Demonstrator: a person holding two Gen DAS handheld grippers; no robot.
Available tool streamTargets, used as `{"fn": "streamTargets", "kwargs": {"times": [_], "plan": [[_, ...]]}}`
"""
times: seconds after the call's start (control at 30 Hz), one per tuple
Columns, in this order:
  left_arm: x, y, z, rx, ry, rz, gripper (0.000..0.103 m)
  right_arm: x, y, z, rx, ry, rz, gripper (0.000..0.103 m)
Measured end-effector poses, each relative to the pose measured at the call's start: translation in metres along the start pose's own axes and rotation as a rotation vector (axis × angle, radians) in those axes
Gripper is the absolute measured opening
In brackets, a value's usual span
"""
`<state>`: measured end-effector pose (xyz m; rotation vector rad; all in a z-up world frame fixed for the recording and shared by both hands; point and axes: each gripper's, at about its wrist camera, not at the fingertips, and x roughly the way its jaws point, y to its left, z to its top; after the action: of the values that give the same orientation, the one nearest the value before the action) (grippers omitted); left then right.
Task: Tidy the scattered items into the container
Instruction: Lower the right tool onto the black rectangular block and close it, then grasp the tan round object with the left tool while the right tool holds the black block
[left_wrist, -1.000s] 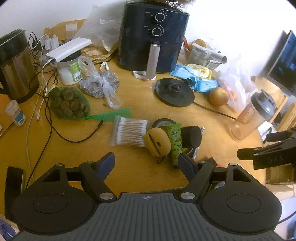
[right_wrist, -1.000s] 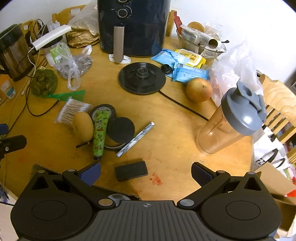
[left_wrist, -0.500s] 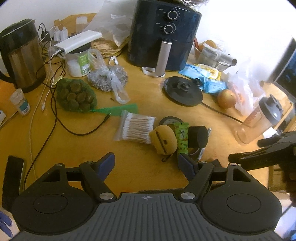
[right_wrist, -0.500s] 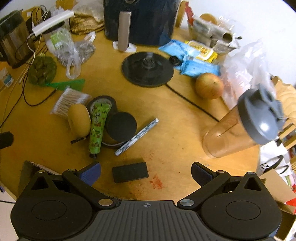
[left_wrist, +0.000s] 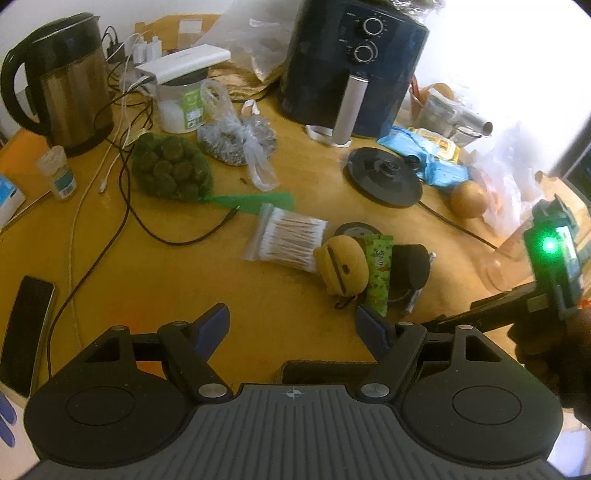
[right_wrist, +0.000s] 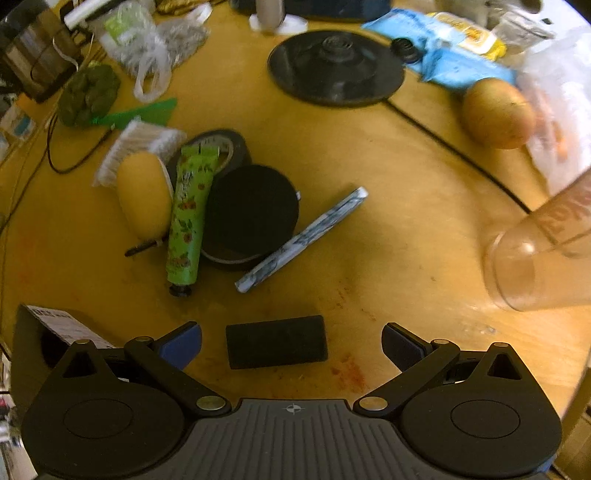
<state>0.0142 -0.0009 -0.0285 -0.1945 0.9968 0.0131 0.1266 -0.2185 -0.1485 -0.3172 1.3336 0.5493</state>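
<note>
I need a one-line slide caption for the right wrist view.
Right gripper, jaws open, above a flat black block on the cluttered wooden table.

Table (right_wrist: 388, 206): yellow-tan wood, red stains near front edge.
Tube (right_wrist: 186, 218): bright green, red floral print, black cap.
Pouch (right_wrist: 144, 194): mustard yellow.
Round case (right_wrist: 251, 210): black.
Pen (right_wrist: 301, 240): white-grey marbled.
Flat block (right_wrist: 277, 341): matte black.
Gripper pads (right_wrist: 181, 343): blue.

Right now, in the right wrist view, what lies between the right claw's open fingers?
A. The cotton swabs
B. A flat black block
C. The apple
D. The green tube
B: the flat black block lies on the table between the open fingers of the right claw, untouched; the green tube lies farther off.
</note>
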Motion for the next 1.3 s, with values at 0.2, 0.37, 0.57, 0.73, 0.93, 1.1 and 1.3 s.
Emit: {"fn": "streamTargets", "kwargs": {"times": [0.2, 0.37, 0.57, 0.73, 0.93, 1.1, 1.3], "plan": [[-0.001, 0.005, -0.002, -0.03, 0.003, 0.021, 0.075, 0.022, 0.003, 0.003, -0.024, 0.048, 0.008, 0.099], [-0.002, 0.007, -0.004, -0.048, 0.006, 0.03, 0.075, 0.03, 0.01, 0.001, -0.062, 0.074, -0.009, 0.092], [0.001, 0.008, -0.006, -0.056, 0.014, 0.035, 0.075, 0.031, 0.019, -0.004, -0.138, 0.06, -0.046, 0.086], [0.005, 0.005, -0.005, -0.047, 0.027, 0.022, 0.075, 0.024, 0.02, -0.006, -0.142, 0.028, -0.039, 0.071], [0.009, -0.002, -0.003, -0.015, 0.04, 0.002, 0.075, 0.01, 0.007, -0.013, -0.075, -0.033, -0.016, 0.071], [0.014, -0.007, 0.0, 0.012, 0.057, -0.025, 0.075, -0.009, -0.002, -0.017, -0.02, -0.083, 0.015, 0.071], [0.021, -0.014, 0.011, 0.052, 0.06, -0.051, 0.075, -0.032, -0.015, -0.02, 0.046, -0.153, 0.042, 0.071]]}}
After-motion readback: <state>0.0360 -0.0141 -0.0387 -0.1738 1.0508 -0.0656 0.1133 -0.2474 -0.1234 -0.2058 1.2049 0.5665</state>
